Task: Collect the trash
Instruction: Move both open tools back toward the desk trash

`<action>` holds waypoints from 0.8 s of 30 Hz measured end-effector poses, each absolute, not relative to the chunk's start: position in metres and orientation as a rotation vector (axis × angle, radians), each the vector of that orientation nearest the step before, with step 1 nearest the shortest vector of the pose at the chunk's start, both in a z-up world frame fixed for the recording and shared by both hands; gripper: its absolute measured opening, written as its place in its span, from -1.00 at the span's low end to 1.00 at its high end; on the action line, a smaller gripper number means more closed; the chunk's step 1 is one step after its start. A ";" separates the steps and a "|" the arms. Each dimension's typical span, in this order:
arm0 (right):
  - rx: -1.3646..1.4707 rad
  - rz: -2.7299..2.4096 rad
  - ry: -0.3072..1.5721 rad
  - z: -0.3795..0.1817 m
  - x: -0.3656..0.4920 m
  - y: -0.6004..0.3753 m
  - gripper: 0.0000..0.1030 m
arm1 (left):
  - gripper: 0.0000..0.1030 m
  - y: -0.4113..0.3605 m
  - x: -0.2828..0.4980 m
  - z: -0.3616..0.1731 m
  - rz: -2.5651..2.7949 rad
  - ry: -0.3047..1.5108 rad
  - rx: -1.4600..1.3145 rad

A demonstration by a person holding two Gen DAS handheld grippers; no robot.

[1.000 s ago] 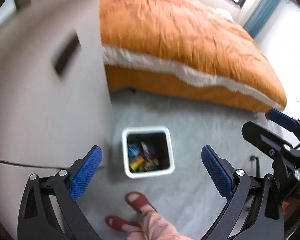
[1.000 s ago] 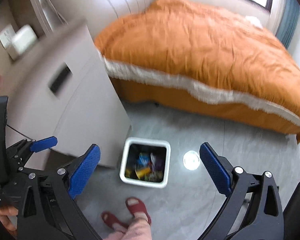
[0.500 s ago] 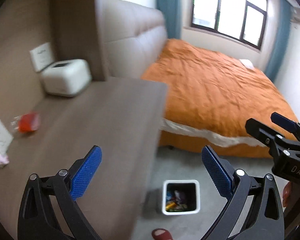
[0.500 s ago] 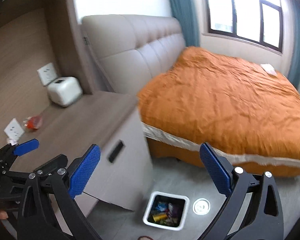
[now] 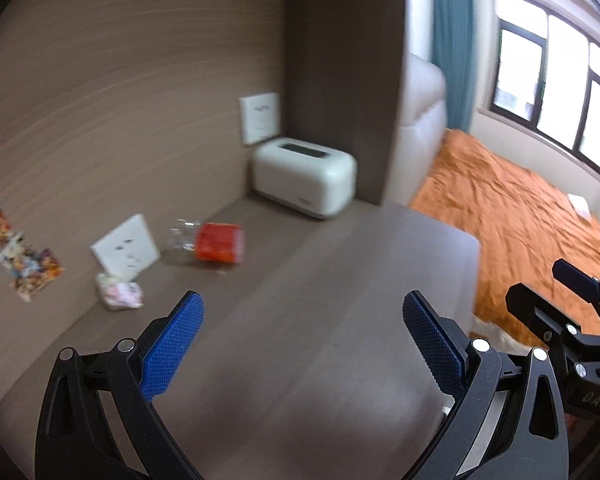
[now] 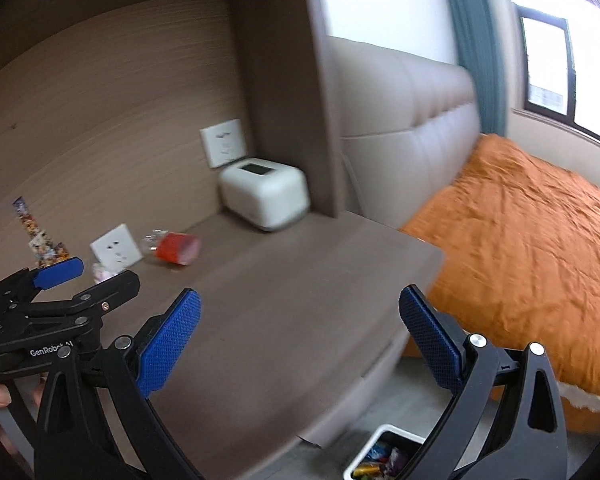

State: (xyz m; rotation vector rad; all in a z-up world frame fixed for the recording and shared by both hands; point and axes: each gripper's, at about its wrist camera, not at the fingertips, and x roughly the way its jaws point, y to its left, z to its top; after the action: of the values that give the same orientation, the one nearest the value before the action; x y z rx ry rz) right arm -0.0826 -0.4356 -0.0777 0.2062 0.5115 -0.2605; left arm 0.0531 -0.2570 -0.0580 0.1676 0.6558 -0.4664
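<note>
Two grippers: both mine, both empty, jaws spread wide over the bedside cabinet (image 5: pixel 340 340).
Left gripper (image 5: pixel 302 332): I hold it above the bare cabinet top, aimed toward the back corner, nothing between the blue pads.
Wrapper strip (image 5: pixel 4 232): colourful, far left against the wood panel; blurred, so I cannot tell if it lies flat or leans.
Crumpled wrapper (image 5: pixel 120 294): pale wad just in front of the loose white socket plate (image 5: pixel 126 248), near my left pad.
Bottle (image 5: pixel 208 242): clear, red label, on its side beside the plate; well short of both claws.
White device (image 5: pixel 306 174): boxy, in the corner under the wall socket; I judge it no trash, and it does not block the reach.
Right gripper (image 6: pixel 300 322): wide apart too, over the cabinet's front edge.
Bin (image 6: pixel 384 458): white, on the floor below the cabinet, already holding bright wrappers.
Progress: part done, by my reading; three pieces left on top.
Bed (image 6: pixel 540 240): orange cover, right, clear of the work.
</note>
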 end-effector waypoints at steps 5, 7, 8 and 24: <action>0.164 -0.183 0.538 -0.075 -0.048 -0.413 0.93 | 0.90 -0.227 0.067 -0.058 -0.388 0.648 0.124; 0.152 -0.150 0.550 -0.076 -0.034 -0.405 0.93 | 0.90 -0.218 0.075 -0.063 -0.359 0.658 0.105; 0.138 -0.134 0.560 -0.078 -0.025 -0.400 0.93 | 0.90 -0.213 0.081 -0.067 -0.340 0.666 0.097; 0.015 0.162 0.734 -0.135 0.145 -0.350 0.93 | 0.90 -0.134 0.198 -0.134 -0.040 0.807 0.053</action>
State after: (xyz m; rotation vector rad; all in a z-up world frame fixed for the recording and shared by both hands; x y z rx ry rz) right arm 0.1449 -0.3505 -0.1354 0.0149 0.7338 0.1621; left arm 0.1979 -0.1339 -0.1336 0.0527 0.8074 -0.0405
